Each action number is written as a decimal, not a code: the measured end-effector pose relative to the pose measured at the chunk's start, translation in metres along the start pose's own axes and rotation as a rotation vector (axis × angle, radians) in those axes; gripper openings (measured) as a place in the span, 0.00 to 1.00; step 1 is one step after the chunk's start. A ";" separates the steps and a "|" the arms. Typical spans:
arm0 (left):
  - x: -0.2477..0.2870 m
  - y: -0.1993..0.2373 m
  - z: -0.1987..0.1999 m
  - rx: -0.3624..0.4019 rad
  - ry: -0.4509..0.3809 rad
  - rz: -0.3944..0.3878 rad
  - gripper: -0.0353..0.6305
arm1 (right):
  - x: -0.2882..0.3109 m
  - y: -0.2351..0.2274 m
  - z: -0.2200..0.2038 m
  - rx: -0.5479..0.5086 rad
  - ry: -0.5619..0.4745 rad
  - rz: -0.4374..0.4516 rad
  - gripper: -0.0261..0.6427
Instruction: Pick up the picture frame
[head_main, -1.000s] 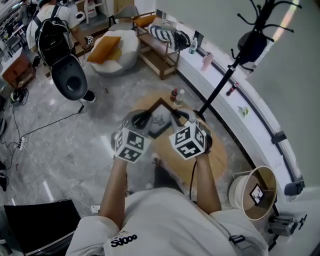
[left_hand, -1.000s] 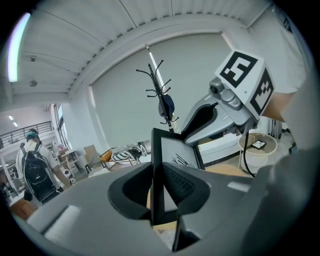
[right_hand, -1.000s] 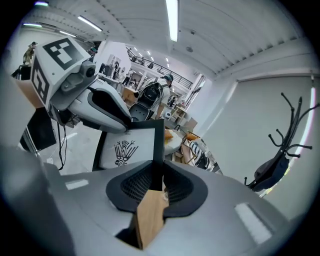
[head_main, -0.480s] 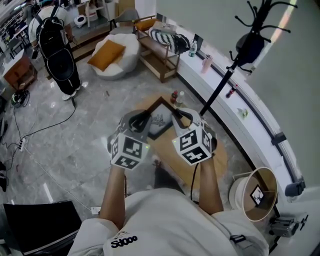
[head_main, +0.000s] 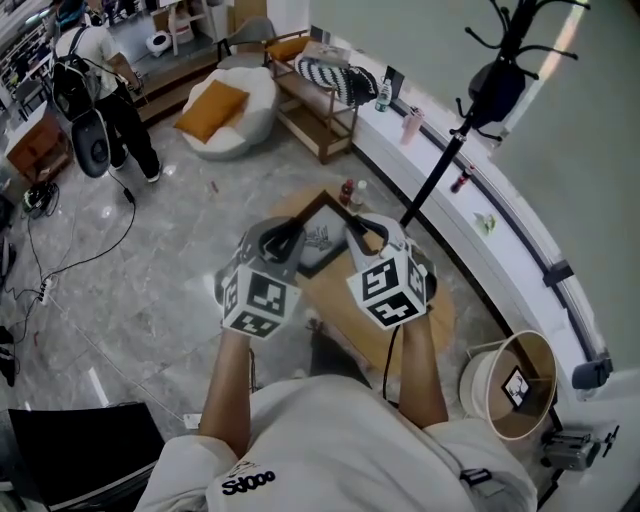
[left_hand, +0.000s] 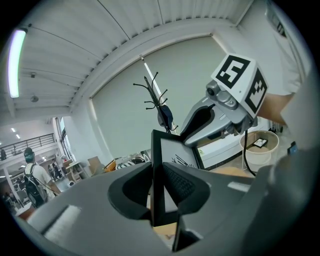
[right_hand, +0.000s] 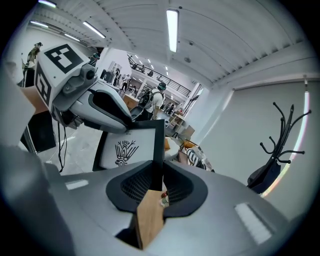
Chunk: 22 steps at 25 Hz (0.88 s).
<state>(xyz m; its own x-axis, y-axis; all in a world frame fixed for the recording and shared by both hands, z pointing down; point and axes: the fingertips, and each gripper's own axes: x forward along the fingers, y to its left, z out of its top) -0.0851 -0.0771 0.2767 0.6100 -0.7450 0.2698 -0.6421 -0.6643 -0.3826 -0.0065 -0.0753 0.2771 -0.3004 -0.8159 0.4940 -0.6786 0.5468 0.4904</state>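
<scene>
Left gripper (left_hand: 159, 186), right gripper (right_hand: 156, 181) clamp picture frame (head_main: 320, 240).

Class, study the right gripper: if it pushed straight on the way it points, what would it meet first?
The picture frame: the right gripper is shut on its edge. The left gripper holds the far side, probably off that line.

We see a matt black picture frame (head_main: 318, 243) around white paper (right_hand: 122, 150); the table (head_main: 435, 320) under it is smooth wood, and the floor (head_main: 150, 290) round the table is glossy polished stone.
</scene>
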 end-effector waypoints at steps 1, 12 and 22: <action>0.000 -0.001 0.000 0.001 -0.001 -0.002 0.17 | -0.001 0.000 -0.001 0.002 0.000 0.000 0.15; 0.001 -0.011 -0.003 0.005 0.008 -0.008 0.17 | -0.003 0.004 -0.012 0.017 0.006 0.014 0.15; 0.003 -0.016 -0.007 0.004 0.017 -0.012 0.17 | -0.001 0.006 -0.019 0.019 0.010 0.023 0.15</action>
<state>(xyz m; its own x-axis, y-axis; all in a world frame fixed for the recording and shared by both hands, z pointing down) -0.0765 -0.0689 0.2900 0.6095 -0.7381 0.2894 -0.6332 -0.6729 -0.3825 0.0020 -0.0674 0.2931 -0.3096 -0.8012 0.5122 -0.6845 0.5616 0.4648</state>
